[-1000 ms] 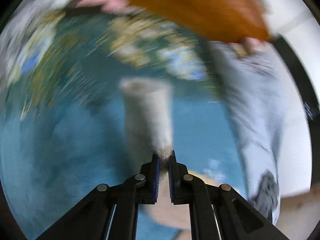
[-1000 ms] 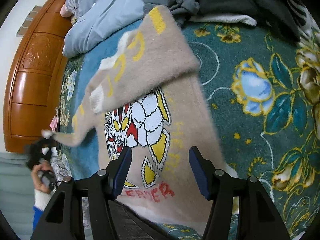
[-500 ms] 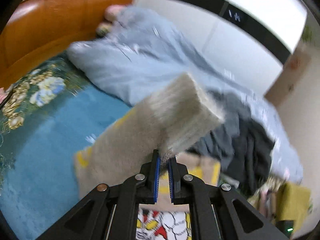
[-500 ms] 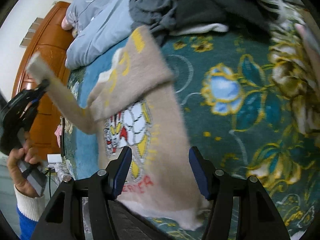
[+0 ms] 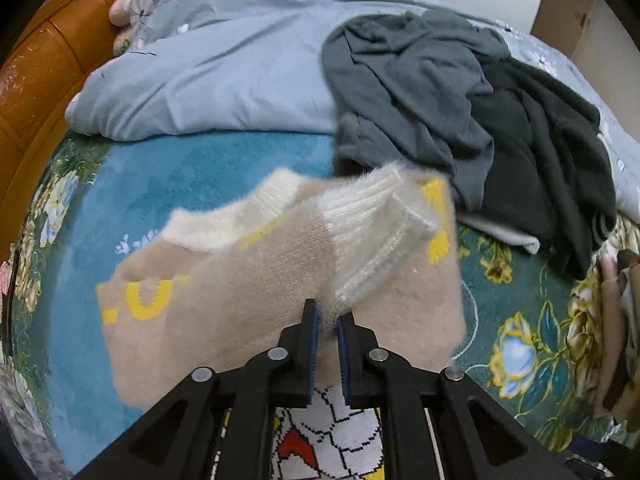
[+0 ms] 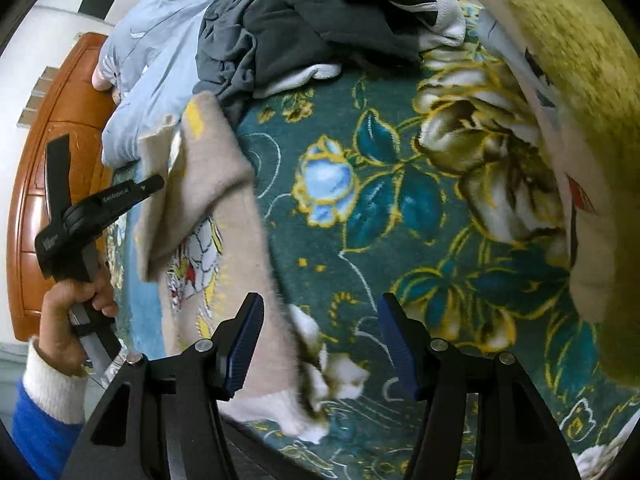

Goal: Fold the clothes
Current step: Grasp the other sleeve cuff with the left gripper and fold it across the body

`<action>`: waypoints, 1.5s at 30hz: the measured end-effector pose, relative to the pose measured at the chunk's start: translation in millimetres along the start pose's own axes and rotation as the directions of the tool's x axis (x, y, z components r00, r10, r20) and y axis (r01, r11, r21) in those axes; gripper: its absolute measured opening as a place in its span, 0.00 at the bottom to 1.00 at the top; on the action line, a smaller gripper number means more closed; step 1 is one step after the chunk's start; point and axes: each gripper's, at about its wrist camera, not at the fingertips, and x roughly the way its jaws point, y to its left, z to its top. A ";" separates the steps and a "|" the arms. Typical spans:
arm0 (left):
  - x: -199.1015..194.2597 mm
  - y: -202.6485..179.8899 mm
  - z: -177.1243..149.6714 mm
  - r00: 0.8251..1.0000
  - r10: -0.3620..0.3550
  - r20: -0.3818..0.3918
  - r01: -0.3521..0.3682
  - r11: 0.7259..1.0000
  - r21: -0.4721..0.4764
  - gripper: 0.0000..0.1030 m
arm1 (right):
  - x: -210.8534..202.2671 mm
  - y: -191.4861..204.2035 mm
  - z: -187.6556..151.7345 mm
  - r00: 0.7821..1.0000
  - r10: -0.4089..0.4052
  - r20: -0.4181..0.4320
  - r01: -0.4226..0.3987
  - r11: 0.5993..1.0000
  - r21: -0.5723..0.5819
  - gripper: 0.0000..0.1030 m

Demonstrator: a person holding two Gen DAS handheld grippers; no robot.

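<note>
- Left gripper [image 5: 326, 326]: jaws clamped on the white ribbed cuff [image 5: 380, 240] of the beige sweater [image 5: 248, 300], sleeve carried across over the sweater's body.
- Beige sweater: spread on the blue-green floral blanket [image 5: 520, 320], yellow lettering and a white, red and yellow cartoon print [image 5: 332, 436] facing up; white ribbed collar toward the far side.
- Right gripper [image 6: 320, 344]: jaws wide apart, nothing between them, hovering over the sweater's lower edge [image 6: 280, 400] and the floral blanket.
- Left hand [image 6: 76, 308], white cuff over a blue sleeve, wrapped around the handle of the left gripper, seen in the right wrist view.
- Beyond the sweater: heap of dark grey clothes [image 5: 460, 92], light blue duvet [image 5: 224, 60], brown wooden headboard [image 5: 36, 80].
- At the right of the right wrist view: blurred olive-yellow fabric [image 6: 568, 60], close to the lens.
</note>
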 end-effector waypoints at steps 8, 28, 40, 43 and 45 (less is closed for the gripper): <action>-12.5 -2.6 -8.6 0.995 -0.103 0.011 0.103 0.995 0.011 0.64 | 13.1 23.5 6.6 0.999 0.031 -0.010 -0.032 0.998 -0.053 0.59; -35.8 179.5 -187.6 0.995 -0.093 0.043 0.098 0.740 -0.666 0.64 | 137.3 134.0 112.0 0.996 0.089 0.027 -0.089 0.996 0.013 0.36; -24.1 187.1 -202.1 0.981 -0.186 0.045 0.155 0.634 -0.757 0.64 | 77.2 150.9 97.5 0.961 0.231 0.153 -0.212 0.969 -0.130 0.06; -22.8 186.6 -201.7 0.981 -0.192 0.037 0.153 0.632 -0.760 0.64 | 73.8 128.4 84.7 0.967 0.186 0.174 -0.168 0.979 -0.114 0.06; -20.7 188.4 -201.9 0.979 -0.200 0.027 0.148 0.623 -0.768 0.64 | 87.6 109.9 81.8 0.982 0.125 0.143 -0.115 0.990 -0.082 0.06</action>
